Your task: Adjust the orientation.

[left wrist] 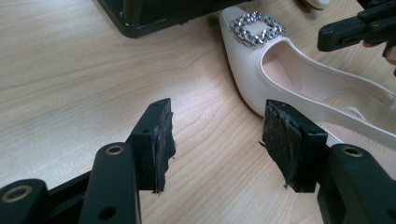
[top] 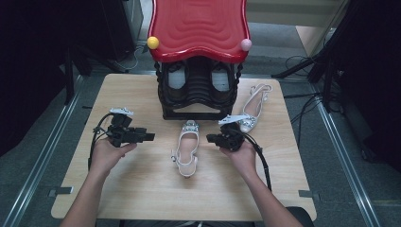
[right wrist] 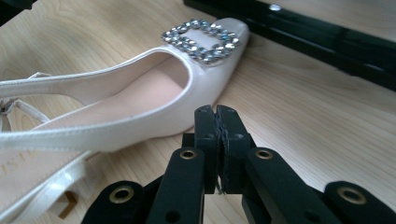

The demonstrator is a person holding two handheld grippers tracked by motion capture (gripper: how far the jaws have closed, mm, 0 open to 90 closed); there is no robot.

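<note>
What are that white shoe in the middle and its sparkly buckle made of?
The white shoe looks like glossy patent leather or a synthetic look-alike: light glints along its smooth side. Its buckle seems to be a metal frame set with faceted rhinestones, likely glass or plastic, catching light.

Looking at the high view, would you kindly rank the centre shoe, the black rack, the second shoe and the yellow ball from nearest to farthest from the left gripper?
1. Centre shoe, just beside the left gripper.
2. Black rack, behind the shoe.
3. Yellow ball, on the red top's near left corner.
4. Second shoe, at the far right.
</note>
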